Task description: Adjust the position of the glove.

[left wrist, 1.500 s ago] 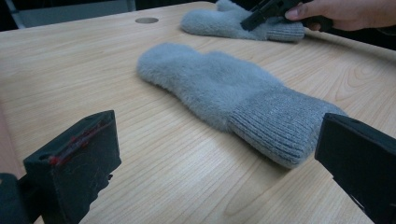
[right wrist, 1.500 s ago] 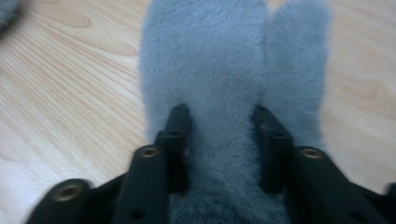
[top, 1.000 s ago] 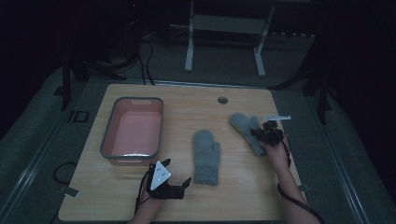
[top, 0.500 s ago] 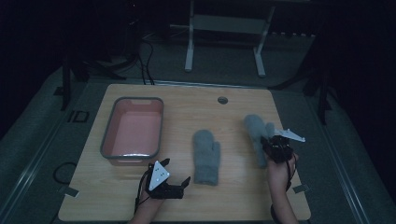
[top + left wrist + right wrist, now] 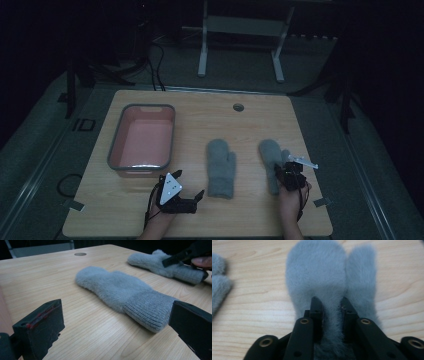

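Since the earlier frames, the right gripper point(image 5: 286, 171) had drawn its grey mitten point(image 5: 271, 159) from the far right part of the table point(image 5: 260, 220) toward the person's side, and the mitten had turned so that it lay almost parallel to the second mitten point(image 5: 221, 167). In the right gripper view, the two black jaws were pinched on a fold of the mitten's point(image 5: 329, 287) fur near the cuff, with its thumb at the right and the rounded tip pointing away. The right hand point(image 5: 291, 196) came from the bottom edge, with the forearm nearly straight and the gripper pointing away from the person.

The left gripper point(image 5: 189, 201) rested low on the table near the front edge, below the pink tray point(image 5: 115, 148), and it pointed toward the second mitten. Its jaws stood wide apart and held nothing; in the left gripper view, the ribbed cuff of the second mitten point(image 5: 120, 293) lay just in front of them, not touching.
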A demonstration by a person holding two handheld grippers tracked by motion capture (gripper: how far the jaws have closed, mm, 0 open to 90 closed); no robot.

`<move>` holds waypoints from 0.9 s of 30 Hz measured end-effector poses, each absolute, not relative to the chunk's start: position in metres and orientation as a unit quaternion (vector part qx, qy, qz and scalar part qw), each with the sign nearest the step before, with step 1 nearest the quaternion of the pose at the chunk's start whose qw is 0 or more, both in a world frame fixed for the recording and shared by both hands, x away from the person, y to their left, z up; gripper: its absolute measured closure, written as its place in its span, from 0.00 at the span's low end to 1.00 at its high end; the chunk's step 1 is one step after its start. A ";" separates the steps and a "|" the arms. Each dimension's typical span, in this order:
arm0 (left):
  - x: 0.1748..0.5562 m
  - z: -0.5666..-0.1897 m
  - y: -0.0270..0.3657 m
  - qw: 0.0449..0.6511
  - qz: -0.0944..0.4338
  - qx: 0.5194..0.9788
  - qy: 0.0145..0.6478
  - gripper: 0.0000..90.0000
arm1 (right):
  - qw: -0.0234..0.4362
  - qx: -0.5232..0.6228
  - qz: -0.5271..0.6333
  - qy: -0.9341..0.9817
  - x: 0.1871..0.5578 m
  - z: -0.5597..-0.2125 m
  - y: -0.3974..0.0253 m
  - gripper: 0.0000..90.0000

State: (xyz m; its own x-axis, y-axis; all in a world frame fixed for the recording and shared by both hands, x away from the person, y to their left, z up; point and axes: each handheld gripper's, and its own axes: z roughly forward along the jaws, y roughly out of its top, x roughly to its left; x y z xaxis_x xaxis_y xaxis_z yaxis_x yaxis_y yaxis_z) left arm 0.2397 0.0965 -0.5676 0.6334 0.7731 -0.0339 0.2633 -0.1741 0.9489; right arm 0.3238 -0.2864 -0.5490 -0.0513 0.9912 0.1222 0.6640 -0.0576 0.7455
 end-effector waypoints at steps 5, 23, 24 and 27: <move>0.240 -0.568 0.096 0.534 0.239 0.729 0.356 0.00 | 0.238 0.632 0.344 0.652 0.323 -0.548 -0.286 0.62; 0.240 -0.568 0.097 0.536 0.236 0.729 0.355 0.00 | 0.239 0.538 0.312 0.745 0.337 -0.545 -0.292 0.44; 0.240 -0.568 0.097 0.535 0.237 0.729 0.355 0.00 | 0.247 0.537 0.300 0.749 0.338 -0.548 -0.291 0.45; 0.240 -0.568 0.097 0.535 0.238 0.729 0.356 0.00 | 0.253 0.534 0.297 0.750 0.338 -0.549 -0.290 0.48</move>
State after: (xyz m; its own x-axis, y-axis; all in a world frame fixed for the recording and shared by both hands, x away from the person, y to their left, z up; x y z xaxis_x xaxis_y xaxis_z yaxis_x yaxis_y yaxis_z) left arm 0.2399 0.0974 -0.5677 0.6335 0.7730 -0.0343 0.2648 -0.1748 0.9483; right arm 0.3379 -0.2898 -0.5486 -0.3015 0.9515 -0.0612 0.6513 0.2524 0.7156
